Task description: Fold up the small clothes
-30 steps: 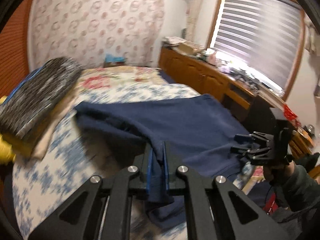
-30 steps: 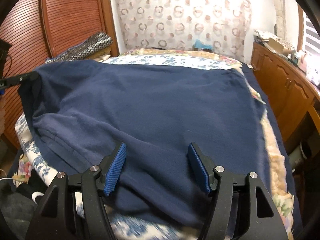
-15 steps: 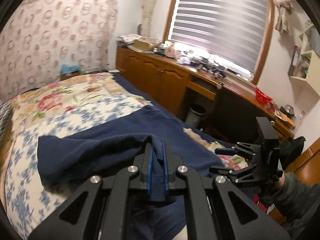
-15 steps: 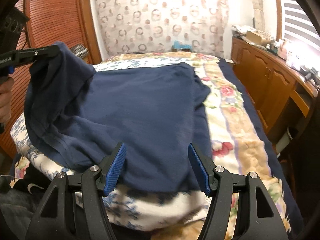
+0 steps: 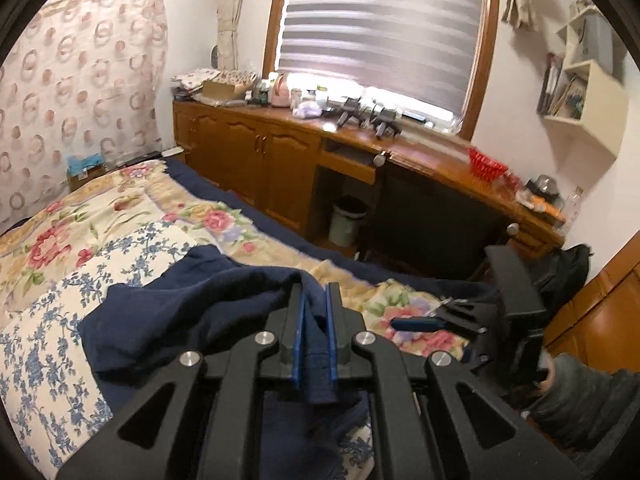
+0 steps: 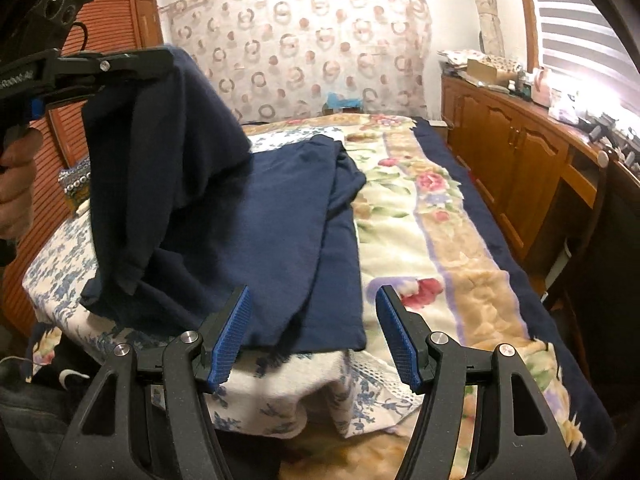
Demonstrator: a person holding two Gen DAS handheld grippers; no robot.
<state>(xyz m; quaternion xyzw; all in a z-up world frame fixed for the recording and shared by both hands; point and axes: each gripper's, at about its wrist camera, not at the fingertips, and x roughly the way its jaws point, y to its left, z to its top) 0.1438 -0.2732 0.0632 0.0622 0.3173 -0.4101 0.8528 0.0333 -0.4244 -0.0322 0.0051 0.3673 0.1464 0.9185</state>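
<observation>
At the left, the left tongs (image 6: 160, 62) are clenched on a corner of the navy garment (image 6: 280, 216) — lifted, the rest lying on the floral bed (image 6: 432, 240). Near, to the right, the right tongs (image 6: 312, 336) gape, released — nothing between them.
</observation>
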